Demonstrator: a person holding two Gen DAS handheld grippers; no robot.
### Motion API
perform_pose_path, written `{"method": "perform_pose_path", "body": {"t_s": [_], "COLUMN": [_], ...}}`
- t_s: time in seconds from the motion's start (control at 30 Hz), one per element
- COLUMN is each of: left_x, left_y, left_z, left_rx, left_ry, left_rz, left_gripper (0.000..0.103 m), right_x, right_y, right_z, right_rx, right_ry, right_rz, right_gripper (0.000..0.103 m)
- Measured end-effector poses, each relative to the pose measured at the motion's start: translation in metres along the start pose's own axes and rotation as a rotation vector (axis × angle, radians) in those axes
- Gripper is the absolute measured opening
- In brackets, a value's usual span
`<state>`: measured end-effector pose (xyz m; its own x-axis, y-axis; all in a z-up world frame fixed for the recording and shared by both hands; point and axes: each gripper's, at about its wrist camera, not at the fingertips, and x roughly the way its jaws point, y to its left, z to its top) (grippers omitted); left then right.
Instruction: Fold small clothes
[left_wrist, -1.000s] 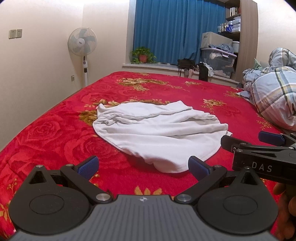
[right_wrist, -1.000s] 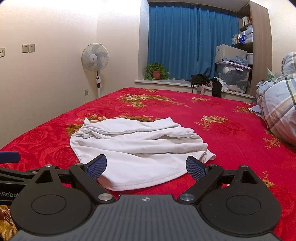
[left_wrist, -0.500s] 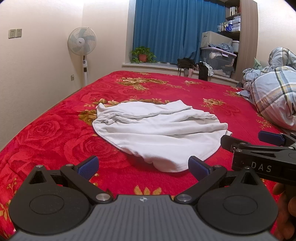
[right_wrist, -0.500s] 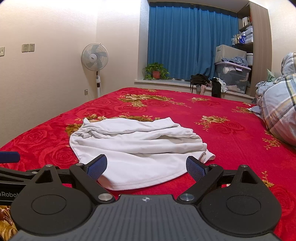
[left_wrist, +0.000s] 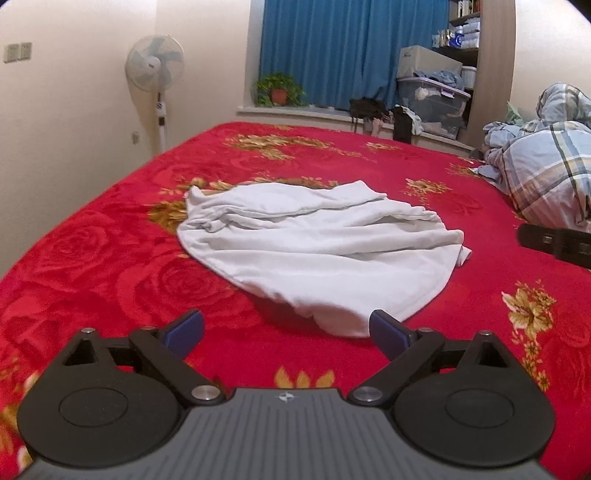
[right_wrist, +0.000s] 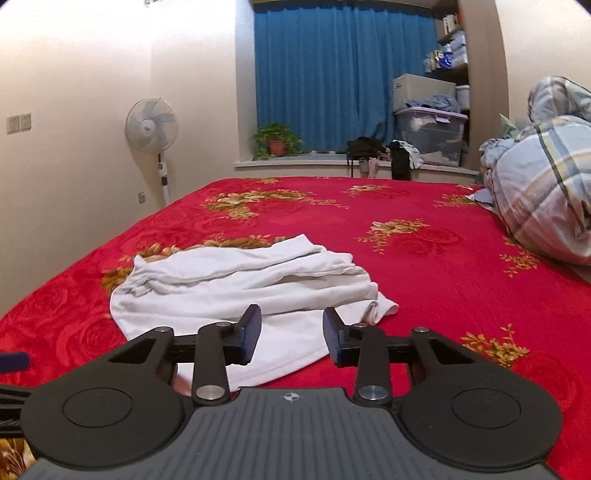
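Left view cut the right gripper (left_wrist: 554, 243) at the frame edge; only a black bar showed. Garment's (left_wrist: 317, 251) type could not be made out: one white crumpled piece, lying mid-bed (left_wrist: 110, 258), folds hiding its shape. Left gripper (left_wrist: 286, 330) stood wide open, holding nothing, just short of the near hem. In its own view the right gripper's (right_wrist: 291, 338) jaws were closing, half-narrowed over the cloth's near edge; pads (right_wrist: 249, 334) not pressing it. Two grippers, one garment.
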<state>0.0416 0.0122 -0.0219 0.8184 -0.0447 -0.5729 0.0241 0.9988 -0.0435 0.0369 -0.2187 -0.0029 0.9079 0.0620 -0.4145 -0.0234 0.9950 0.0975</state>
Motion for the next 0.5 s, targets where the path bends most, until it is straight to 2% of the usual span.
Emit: {"method": "perform_pose_path", "body": {"t_s": [0.1,0.17,0.27,0.33,0.37,0.4,0.43,0.5], "left_x": [0.035,0.066,0.108,0.133,0.144,0.154,0.16,0.16], "left_y": [0.006,0.01,0.012,0.01,0.01,0.012,0.015,0.019], "left_z": [0.013,0.018,0.02,0.019,0.018,0.016,0.014,0.015], "left_rx": [-0.091,-0.196,-0.304,-0.329,-0.342,-0.369,-0.384,-0.384], "left_ry": [0.052,0.126,0.202,0.239,0.266,0.295,0.306,0.29], "left_rz": [-0.063,-0.102,-0.082,-0.033,-0.01,0.001,0.017,0.016], "left_gripper": [0.097,0.097,0.097,0.091,0.082,0.068,0.061,0.033], "right_x": [0.0,0.0,-0.003,-0.004,-0.004,-0.004,-0.004,-0.003], "right_y": [-0.007,-0.009,-0.017,-0.023,-0.027,-0.031,-0.037,-0.047], "right_z": [0.006,0.009,0.013,0.015,0.015,0.016,0.016,0.016], "right_rx": [0.042,0.053,0.041,0.032,0.031,0.035,0.042,0.059], "right_ry": [0.015,0.011,-0.017,-0.022,-0.02,-0.018,-0.018,-0.007], "right_rz": [0.031,0.041,0.047,0.045,0.042,0.036,0.033,0.024], "right_gripper": [0.038,0.038,0.039,0.039,0.039,0.039,0.039,0.04]}}
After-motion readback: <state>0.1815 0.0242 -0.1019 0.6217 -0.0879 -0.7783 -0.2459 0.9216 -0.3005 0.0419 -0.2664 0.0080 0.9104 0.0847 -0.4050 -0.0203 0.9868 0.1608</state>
